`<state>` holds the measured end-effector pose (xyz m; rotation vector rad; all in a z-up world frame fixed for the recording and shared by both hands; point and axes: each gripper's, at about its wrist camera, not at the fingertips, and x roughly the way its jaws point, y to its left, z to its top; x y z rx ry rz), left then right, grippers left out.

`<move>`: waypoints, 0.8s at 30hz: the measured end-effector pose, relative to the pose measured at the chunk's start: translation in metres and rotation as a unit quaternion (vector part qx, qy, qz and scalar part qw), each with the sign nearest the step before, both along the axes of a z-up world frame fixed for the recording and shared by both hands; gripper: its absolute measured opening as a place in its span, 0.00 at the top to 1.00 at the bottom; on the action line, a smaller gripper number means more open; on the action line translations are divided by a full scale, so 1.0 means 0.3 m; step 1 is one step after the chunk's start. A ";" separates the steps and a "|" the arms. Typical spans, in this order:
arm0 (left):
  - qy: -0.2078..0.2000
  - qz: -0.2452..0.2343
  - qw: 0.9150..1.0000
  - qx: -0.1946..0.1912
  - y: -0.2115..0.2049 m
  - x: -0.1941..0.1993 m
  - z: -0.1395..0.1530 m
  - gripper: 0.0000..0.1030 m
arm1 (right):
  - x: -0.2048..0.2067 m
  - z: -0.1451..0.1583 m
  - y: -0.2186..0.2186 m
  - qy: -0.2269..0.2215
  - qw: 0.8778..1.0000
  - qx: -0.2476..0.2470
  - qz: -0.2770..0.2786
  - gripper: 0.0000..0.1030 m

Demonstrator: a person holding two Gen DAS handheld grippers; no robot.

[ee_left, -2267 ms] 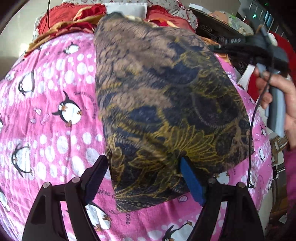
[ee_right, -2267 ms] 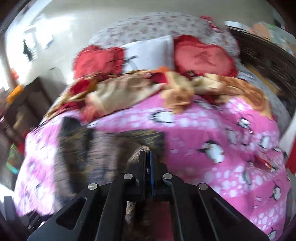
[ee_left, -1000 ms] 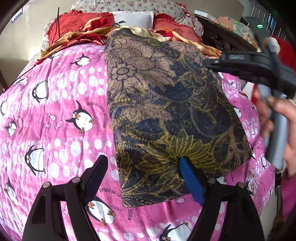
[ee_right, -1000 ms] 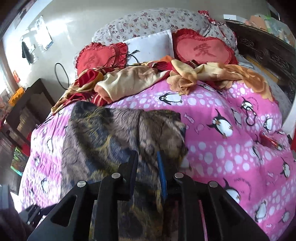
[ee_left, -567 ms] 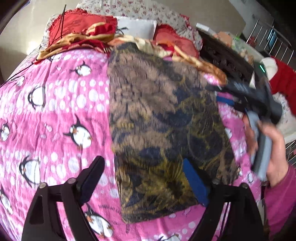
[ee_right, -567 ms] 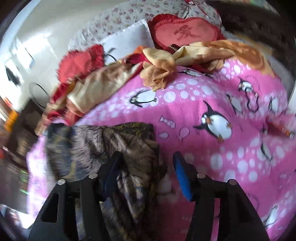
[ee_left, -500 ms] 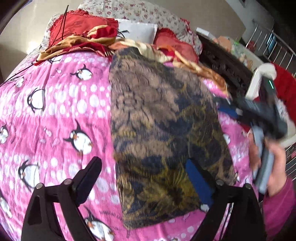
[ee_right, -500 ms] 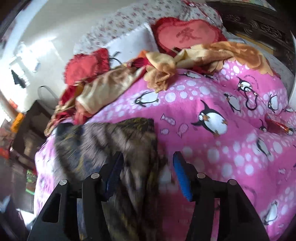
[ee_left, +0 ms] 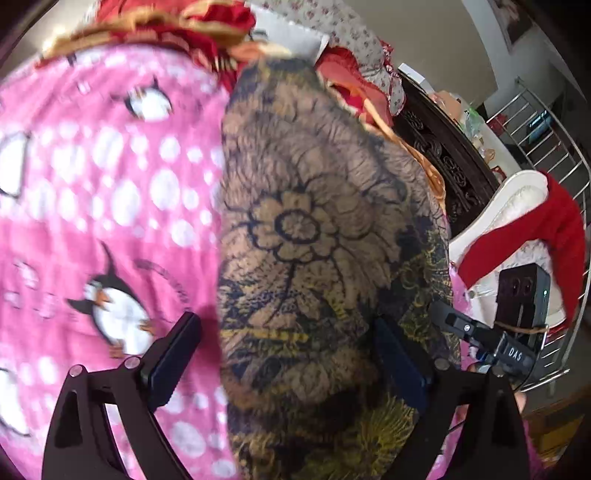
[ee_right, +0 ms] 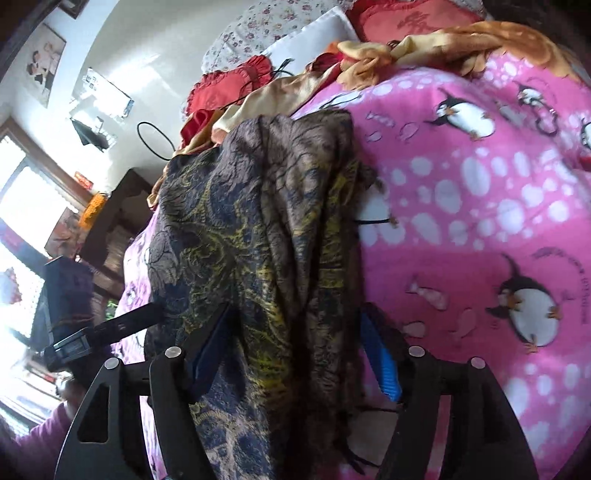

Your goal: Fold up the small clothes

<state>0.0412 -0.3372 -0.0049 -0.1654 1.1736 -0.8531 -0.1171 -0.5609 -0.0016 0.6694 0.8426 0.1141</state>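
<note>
A dark brown and navy cloth with gold flower print [ee_left: 310, 236] lies folded lengthwise on the pink penguin blanket [ee_left: 110, 206]. My left gripper [ee_left: 288, 354] is open and low over the cloth's near end, its jaws straddling the left part of the cloth. The right gripper shows in the left wrist view [ee_left: 480, 332] at the cloth's right edge. In the right wrist view my right gripper [ee_right: 295, 347] is open, its jaws straddling the bunched cloth [ee_right: 258, 221]. The left gripper [ee_right: 107, 328] appears at the cloth's left side.
Red heart cushions [ee_right: 413, 22], a white pillow [ee_right: 310, 37] and loose orange and red clothes [ee_right: 424, 48] lie at the head of the bed. A dark carved bed frame [ee_left: 443, 155] and a chair with a red garment [ee_left: 524, 229] stand to the right.
Both grippers have dropped close to the cloth. The right gripper, shut on the cloth 2.3 s ago, has opened wide and now straddles its edge. The left has moved forward.
</note>
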 end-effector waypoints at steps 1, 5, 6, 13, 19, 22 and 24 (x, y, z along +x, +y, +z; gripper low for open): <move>0.003 0.002 1.000 -0.002 -0.005 0.004 -0.009 0.06 | 0.005 -0.004 0.005 -0.001 1.000 0.004 0.000 0.35; 0.002 -0.008 1.000 -0.014 -0.027 0.009 -0.001 0.20 | 0.011 -0.006 0.029 -0.005 1.000 0.008 -0.001 0.37; 0.002 -0.011 1.000 -0.009 -0.035 0.007 0.000 0.27 | 0.011 -0.007 0.033 -0.004 1.000 0.007 -0.001 0.45; -0.033 -0.011 0.999 0.019 -0.058 -0.035 0.060 0.55 | 0.004 0.032 0.071 -0.010 1.000 0.000 -0.009 0.77; -0.058 -0.019 0.998 0.017 -0.015 -0.104 0.149 0.65 | -0.040 0.145 0.138 -0.030 0.999 -0.017 0.007 0.80; -0.069 -0.020 0.997 0.016 0.033 -0.148 0.202 0.66 | -0.053 0.194 0.184 -0.032 0.999 -0.018 0.021 0.80; -0.073 -0.019 0.997 0.017 0.077 -0.181 0.230 0.66 | -0.071 0.223 0.225 -0.033 0.999 -0.024 0.033 0.80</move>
